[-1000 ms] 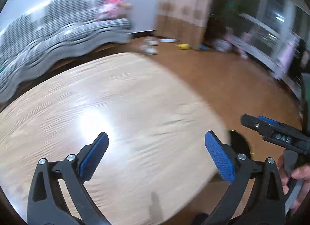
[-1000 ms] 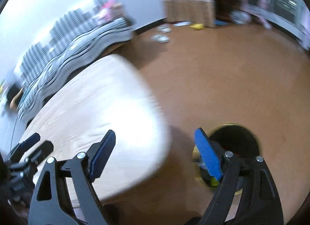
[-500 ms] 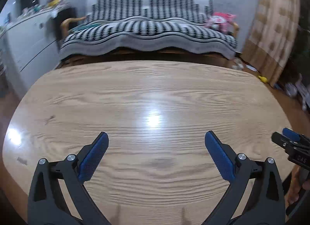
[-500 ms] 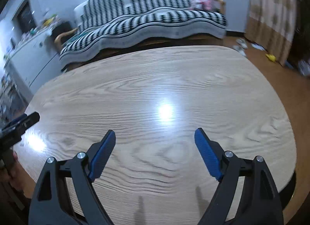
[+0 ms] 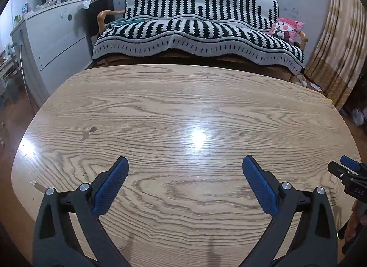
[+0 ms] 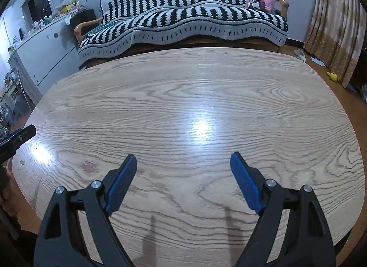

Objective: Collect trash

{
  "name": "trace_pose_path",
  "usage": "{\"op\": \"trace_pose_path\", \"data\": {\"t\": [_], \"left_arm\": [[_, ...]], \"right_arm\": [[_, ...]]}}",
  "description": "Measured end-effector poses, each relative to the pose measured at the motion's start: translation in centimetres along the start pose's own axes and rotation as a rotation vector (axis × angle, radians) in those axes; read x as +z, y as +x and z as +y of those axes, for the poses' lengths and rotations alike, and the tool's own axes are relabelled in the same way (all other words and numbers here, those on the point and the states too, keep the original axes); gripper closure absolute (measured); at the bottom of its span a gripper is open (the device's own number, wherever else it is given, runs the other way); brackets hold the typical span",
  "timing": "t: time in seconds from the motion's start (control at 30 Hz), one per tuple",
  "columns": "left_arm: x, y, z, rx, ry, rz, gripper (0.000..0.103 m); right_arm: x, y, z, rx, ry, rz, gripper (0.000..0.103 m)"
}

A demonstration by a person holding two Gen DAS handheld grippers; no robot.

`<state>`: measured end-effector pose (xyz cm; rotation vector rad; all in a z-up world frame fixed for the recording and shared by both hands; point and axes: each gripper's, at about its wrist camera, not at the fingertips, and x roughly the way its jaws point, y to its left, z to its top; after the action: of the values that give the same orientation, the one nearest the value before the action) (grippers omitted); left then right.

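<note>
Two black grippers with blue fingers are hovering, spread wide and holding nothing.
Left gripper (image 5: 185,182) and right gripper (image 6: 183,181) are facing the oval wooden surface (image 5: 183,106); no trash is showing near either.

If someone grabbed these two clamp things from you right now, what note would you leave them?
Left gripper: jaws wide open, holding nothing, hovering over the wooden table.
Right gripper: also open and empty, above the same table.
Trash: no obvious piece shows on the tabletop; only a small pale scrap near its left edge, too small to identify. No bin in view.
Done: cannot be told from these views.
Left: check that scrap, and perhaps the litter on the floor by the curtain.
</note>
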<state>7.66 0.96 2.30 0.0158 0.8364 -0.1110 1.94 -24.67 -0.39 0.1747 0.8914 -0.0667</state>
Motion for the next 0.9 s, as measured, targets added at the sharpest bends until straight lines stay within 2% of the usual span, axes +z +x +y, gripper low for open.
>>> {"op": "trace_pose_path", "data": {"t": [0.67, 0.9], "left_arm": [[-0.38, 0.40, -0.37, 0.004, 0.023, 0.003, 0.007], [-0.83, 0.24, -0.50, 0.028, 0.034, -0.001, 0.007]], "right_arm": [[-0.02, 0.08, -0.24, -0.021, 0.003, -0.009, 0.022], [-0.14, -0.29, -0.40, -0.028, 0.006, -0.012, 0.022]]}}
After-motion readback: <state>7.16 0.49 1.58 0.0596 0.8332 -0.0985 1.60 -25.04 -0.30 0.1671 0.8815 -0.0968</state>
